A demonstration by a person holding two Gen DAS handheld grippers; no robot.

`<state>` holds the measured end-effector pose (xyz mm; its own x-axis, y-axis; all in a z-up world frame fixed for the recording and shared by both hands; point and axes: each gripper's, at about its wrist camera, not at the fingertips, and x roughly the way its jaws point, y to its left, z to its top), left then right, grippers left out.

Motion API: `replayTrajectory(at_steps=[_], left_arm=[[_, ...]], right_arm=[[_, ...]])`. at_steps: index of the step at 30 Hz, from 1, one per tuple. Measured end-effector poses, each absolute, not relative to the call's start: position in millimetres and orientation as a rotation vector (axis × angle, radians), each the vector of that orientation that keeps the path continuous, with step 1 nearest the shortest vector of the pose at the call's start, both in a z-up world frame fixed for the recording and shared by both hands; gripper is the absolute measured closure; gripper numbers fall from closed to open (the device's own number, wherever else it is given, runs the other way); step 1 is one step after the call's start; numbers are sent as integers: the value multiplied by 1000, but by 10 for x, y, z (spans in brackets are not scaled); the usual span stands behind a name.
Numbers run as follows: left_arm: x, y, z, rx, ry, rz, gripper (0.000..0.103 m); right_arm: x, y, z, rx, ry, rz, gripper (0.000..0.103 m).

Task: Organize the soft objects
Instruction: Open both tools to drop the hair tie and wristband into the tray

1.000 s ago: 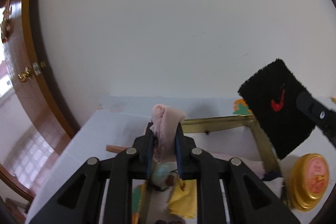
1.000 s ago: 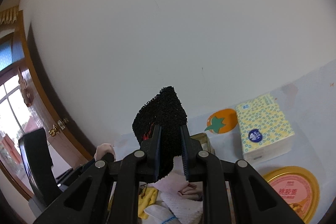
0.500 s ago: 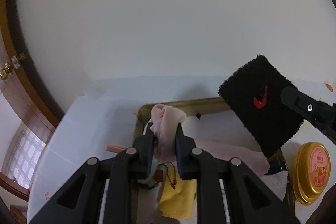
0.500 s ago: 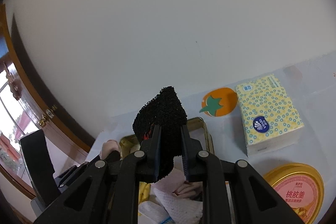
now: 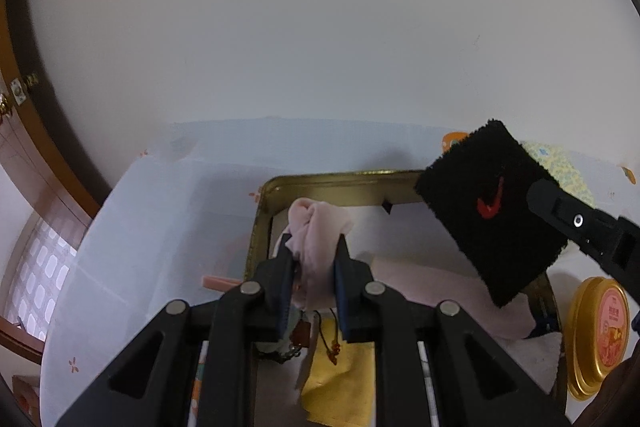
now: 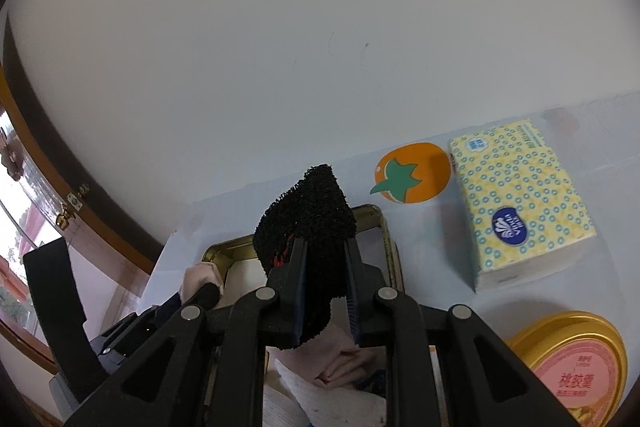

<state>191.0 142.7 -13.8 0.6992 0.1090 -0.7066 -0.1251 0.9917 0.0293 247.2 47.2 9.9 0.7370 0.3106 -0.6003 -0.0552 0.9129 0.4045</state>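
Left gripper [image 5: 313,247]: jaws pinching a crumpled pale pink cloth [image 5: 318,227], held above the left end of a shallow gold-rimmed rectangular metal tin [image 5: 320,177].

Right gripper [image 6: 326,259]: jaws pinching a black terry wristband with a red mark [image 6: 310,223], held over the tin's far rim, near its right end.

Tin contents: a folded yellow cloth [image 5: 340,383], a flat pink cloth [image 5: 440,291], a white cloth [image 6: 340,399], a small dark charm on a cord [image 5: 334,345]; other pieces hidden behind the jaws.

On the pale blue worktop [image 5: 160,227]:
- orange persimmon-shaped flat mat with green leaf [image 6: 412,173], just beyond the tin's far right corner;
- yellow patterned soft pack of tissues [image 6: 520,199], beside that mat;
- round gold tin lid with a pink label [image 6: 576,367], right of the tin;
- a thin pink stick [image 5: 220,283], touching the tin's left wall.

Backdrop: plain white wall; brown wooden door frame [image 6: 60,187] at left.
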Motion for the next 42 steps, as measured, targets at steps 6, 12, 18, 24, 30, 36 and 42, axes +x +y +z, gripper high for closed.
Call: replayTrajectory(at_steps=[6, 12, 18, 24, 30, 36, 42], left_arm=[[2049, 1449, -204, -36, 820, 111, 63], [2055, 1363, -192, -20, 819, 92, 4], [2014, 1445, -123, -58, 792, 133, 1], [1994, 1426, -172, -49, 811, 134, 1], [1971, 1425, -189, -53, 814, 139, 1], [1936, 1422, -166, -51, 803, 153, 1], [1851, 1456, -103, -61, 774, 165, 1]], right_arm=[[2532, 535, 22, 390, 758, 259, 76], [2354, 399, 38, 509, 690, 316, 39], [2099, 242, 105, 566, 558, 291, 33], [2190, 278, 49, 565, 614, 282, 33], [2150, 223, 58, 572, 607, 281, 33], [2068, 155, 27, 605, 600, 291, 33], [2037, 137, -8, 576, 605, 297, 33]])
